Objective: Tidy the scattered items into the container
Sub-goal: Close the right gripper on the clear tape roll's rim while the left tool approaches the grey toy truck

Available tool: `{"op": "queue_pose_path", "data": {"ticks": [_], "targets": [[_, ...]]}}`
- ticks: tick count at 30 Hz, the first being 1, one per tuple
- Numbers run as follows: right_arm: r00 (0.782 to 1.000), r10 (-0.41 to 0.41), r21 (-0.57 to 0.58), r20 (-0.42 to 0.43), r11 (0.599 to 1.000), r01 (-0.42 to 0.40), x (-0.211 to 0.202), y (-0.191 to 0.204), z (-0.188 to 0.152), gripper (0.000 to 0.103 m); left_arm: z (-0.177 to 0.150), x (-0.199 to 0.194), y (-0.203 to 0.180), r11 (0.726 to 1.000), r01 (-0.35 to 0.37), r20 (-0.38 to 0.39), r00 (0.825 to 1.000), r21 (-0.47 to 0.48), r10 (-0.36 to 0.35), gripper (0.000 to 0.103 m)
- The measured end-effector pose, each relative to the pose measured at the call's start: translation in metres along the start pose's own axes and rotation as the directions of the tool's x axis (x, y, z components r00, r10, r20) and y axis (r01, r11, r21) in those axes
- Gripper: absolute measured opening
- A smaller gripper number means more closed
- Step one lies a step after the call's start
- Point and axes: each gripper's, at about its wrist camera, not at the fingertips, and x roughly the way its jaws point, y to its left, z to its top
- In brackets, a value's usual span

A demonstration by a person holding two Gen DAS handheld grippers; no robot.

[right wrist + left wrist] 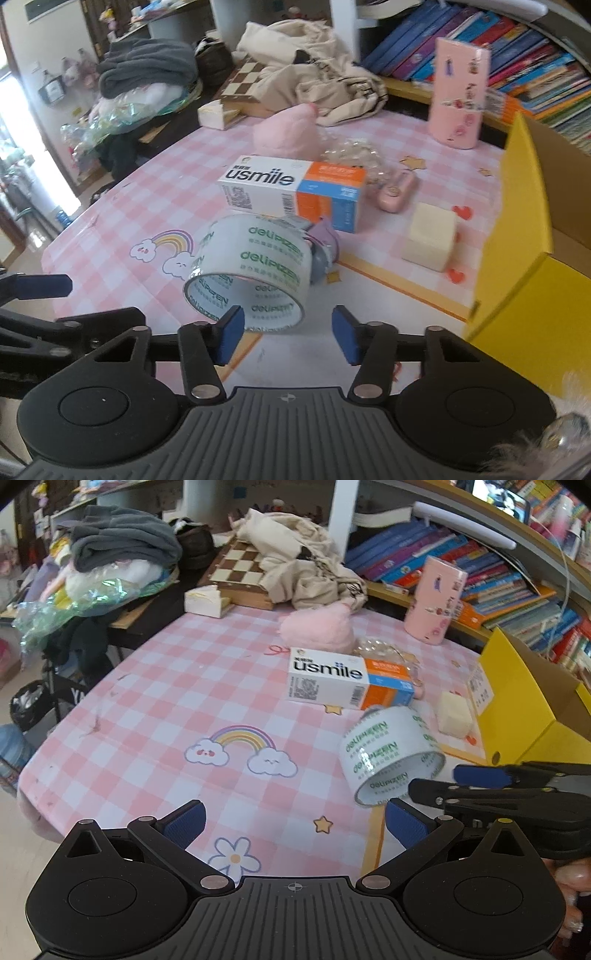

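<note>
A roll of clear tape (246,273) with green print lies tilted on the pink checked tablecloth (122,206), just ahead of my right gripper (289,338), which is open and empty. The roll also shows in the left wrist view (391,755). Behind it lie a white and orange usmile box (291,190), a pink plush (288,134), a small pink case (395,192) and a cream sponge block (430,236). The yellow cardboard box (517,236) stands open at the right. My left gripper (295,829) is open and empty over the cloth, left of the tape.
A tall pink patterned tube (460,94) stands near the bookshelf (535,59). A chessboard (245,83) and beige fabric bag (317,66) lie at the back. Piled clothes (122,542) sit on a side table at the left. The table's edge (48,746) drops off at the left.
</note>
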Motion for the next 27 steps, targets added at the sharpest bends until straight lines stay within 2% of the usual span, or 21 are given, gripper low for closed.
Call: {"op": "queue_pose_path", "data": {"ticks": [3, 4, 6, 9, 16, 27], "targets": [[0.999, 0.039, -0.002, -0.009, 0.999, -0.039, 0.011, -0.003, 0.003, 0.030, 0.001, -0.003, 0.001, 0.998, -0.057, 0.027, 0.998, -0.016, 0.057, 0.103], [0.999, 0.047, -0.004, -0.006, 0.999, -0.047, 0.012, -0.004, 0.003, 0.020, 0.001, -0.004, 0.001, 0.997, -0.073, 0.036, 0.997, -0.020, 0.073, 0.103], [0.998, 0.063, -0.004, 0.002, 0.998, -0.063, 0.012, -0.007, 0.004, 0.007, 0.002, -0.005, 0.001, 0.995, -0.089, 0.053, 0.994, -0.033, 0.091, 0.103], [0.997, 0.072, -0.009, 0.018, 0.997, -0.071, 0.006, -0.013, 0.004, 0.007, 0.006, -0.004, 0.001, 0.995, -0.087, 0.064, 0.994, -0.050, 0.090, 0.103], [0.998, 0.067, -0.079, 0.013, 0.995, -0.066, -0.021, -0.024, -0.009, 0.007, 0.024, 0.011, -0.008, 0.998, -0.026, 0.064, 0.998, -0.060, 0.030, 0.103], [0.999, 0.035, -0.121, -0.003, 0.992, -0.035, -0.047, -0.047, -0.030, 0.007, 0.041, 0.045, -0.047, 0.998, 0.020, 0.050, 0.999, 0.051, -0.022, 0.103]]}}
